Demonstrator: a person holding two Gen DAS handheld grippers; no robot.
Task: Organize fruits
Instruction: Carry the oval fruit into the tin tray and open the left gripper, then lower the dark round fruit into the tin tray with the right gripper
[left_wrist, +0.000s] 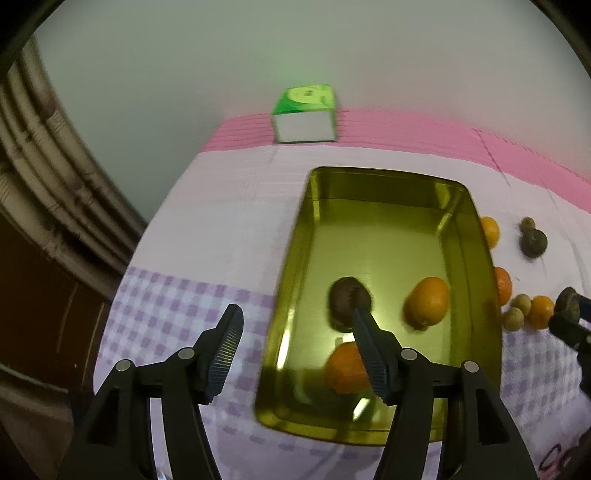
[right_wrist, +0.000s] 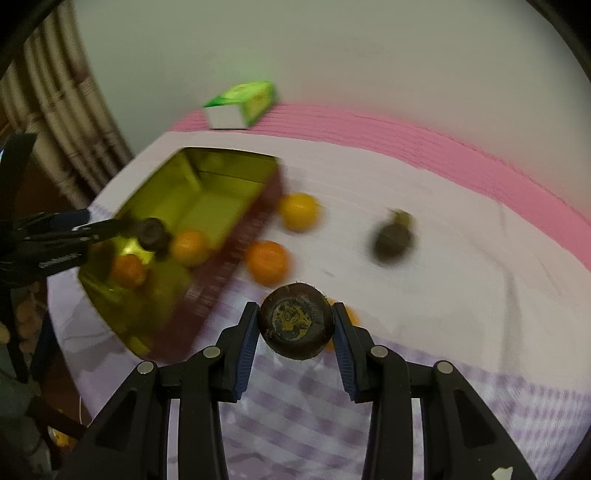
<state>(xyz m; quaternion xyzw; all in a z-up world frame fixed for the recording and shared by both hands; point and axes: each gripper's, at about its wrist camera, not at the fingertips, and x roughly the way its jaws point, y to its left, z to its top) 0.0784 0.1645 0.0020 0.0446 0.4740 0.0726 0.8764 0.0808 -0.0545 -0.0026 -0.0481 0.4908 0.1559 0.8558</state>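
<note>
A gold metal tray (left_wrist: 295, 266) lies on the cloth-covered table and holds two oranges (left_wrist: 426, 302) and a dark round fruit (left_wrist: 347, 299). My left gripper (left_wrist: 295, 325) is open and empty above the tray's left rim. My right gripper (right_wrist: 295, 325) is shut on a dark round fruit (right_wrist: 295, 326), held above the checked cloth. In the right wrist view the tray (right_wrist: 236, 173) is at the left, with two oranges (right_wrist: 267, 262) and a dark fruit (right_wrist: 393, 243) on the cloth beside it. The left gripper's fingers (right_wrist: 110, 227) show over the tray.
A green and white carton (left_wrist: 304, 114) stands at the table's far edge by the wall. Right of the tray lie more oranges (left_wrist: 541, 312), small pale fruits (left_wrist: 515, 317) and a dark fruit (left_wrist: 533, 242). A cane chair (right_wrist: 55, 110) is at the left.
</note>
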